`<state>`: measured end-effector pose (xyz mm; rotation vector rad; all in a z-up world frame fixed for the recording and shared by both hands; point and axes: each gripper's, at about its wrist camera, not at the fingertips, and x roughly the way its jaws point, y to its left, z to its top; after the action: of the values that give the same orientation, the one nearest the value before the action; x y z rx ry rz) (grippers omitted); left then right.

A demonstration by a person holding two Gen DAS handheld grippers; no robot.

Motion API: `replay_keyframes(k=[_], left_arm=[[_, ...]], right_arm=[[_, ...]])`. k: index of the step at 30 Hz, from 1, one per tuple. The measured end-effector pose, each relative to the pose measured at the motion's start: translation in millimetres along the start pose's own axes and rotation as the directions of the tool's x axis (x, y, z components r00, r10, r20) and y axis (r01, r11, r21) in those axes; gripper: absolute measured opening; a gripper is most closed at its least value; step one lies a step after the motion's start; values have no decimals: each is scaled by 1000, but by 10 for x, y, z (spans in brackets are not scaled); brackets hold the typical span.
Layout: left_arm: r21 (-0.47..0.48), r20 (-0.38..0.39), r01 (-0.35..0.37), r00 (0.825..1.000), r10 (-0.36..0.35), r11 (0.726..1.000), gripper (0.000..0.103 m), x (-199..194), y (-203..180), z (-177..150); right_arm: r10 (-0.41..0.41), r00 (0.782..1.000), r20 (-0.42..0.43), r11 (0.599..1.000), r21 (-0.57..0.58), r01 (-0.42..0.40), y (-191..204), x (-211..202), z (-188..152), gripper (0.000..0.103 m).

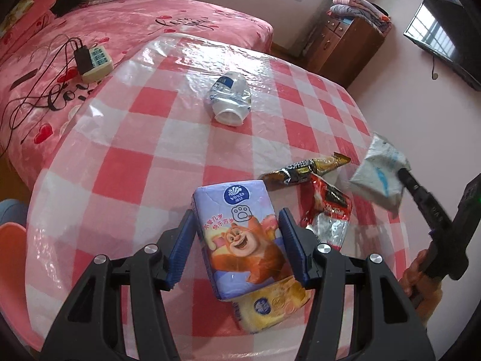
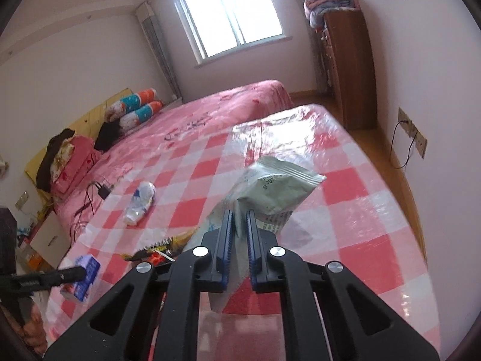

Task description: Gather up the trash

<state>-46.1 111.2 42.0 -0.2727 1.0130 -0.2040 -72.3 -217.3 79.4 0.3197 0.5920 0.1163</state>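
While the right gripper (image 2: 239, 234) pinches a pale green wrapper (image 2: 270, 186) up off the checked table (image 2: 360, 225), the left gripper (image 1: 237, 246) squeezes a purple tissue pack (image 1: 240, 237). At its two o'clock lie two snack wrappers (image 1: 303, 171). A crushed bottle (image 1: 230, 99) lies at twelve o'clock.

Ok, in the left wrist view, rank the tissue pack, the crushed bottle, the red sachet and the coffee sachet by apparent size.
1. Tissue pack, though nearest the camera, which inflates it.
2. Crushed bottle and red sachet look alike; the bottle lies farther off, so unranked.
3. Coffee sachet, smallest.
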Motion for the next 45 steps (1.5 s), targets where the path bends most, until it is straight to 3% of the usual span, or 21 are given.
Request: replay_keyframes(k=[9,14,17,20,21,22,23,24,25,26,28,31,34,35,39,45], left_arm=[[-9,6,46,999,-46,999,58,-80,120,-145],[-14,15,61,998,-61,998,58,-141,200,-189],[-16,17,69,998,-69,998,58,-162,263,-220],[-25,9,74,997,-74,997,58,-157,341,-279],[-29,6,75,997,-75,997,58,-154,364,-299],[-34,1,77,997,-77,996,58,-142,393,-322],[-39,-3,80,997,-81,996,58,-129,422,-341],[-42,-6,83,996,-84,996,58,-122,440,-358],[-45,-9,86,996,-86,995,58,-115,458,-374],[-47,-10,89,996,-89,995,58,-112,474,-385],[-50,-12,95,995,-96,994,58,-114,512,-408],[-57,-11,97,995,-98,994,58,-118,568,-429],[-66,-8,103,995,-104,992,58,-120,611,-440],[-69,-7,106,994,-106,992,58,-121,630,-445],[-78,-4,112,994,-112,991,58,-120,693,-466],[-90,7,126,992,-126,988,58,-151,783,-506]], right_arm=[[40,999,24,999,25,-41,37,-237,68,10],[130,991,-20,991,27,-130,220,-251,50,10],[237,967,-93,972,23,-236,371,-219,7,10],[328,910,-253,942,16,-335,504,-43,-126,10],[319,903,-287,944,9,-330,526,10,-177,12],[265,910,-320,960,0,-280,526,99,-261,13],[247,908,-339,966,9,-259,508,151,-304,22],[240,901,-360,970,44,-241,457,216,-349,32],[235,900,-366,972,70,-226,431,243,-360,55],[218,902,-373,976,94,-197,398,272,-366,66],[191,905,-379,981,110,-161,403,280,-374,69],[144,920,-365,988,97,-117,533,243,-356,85],[116,932,-342,993,32,-112,762,187,-350,89],[91,939,-332,995,1,-97,864,179,-349,93],[-31,944,-329,993,-118,-8,1175,278,-401,93],[-203,948,-243,952,-274,134,1450,386,-514,93]])
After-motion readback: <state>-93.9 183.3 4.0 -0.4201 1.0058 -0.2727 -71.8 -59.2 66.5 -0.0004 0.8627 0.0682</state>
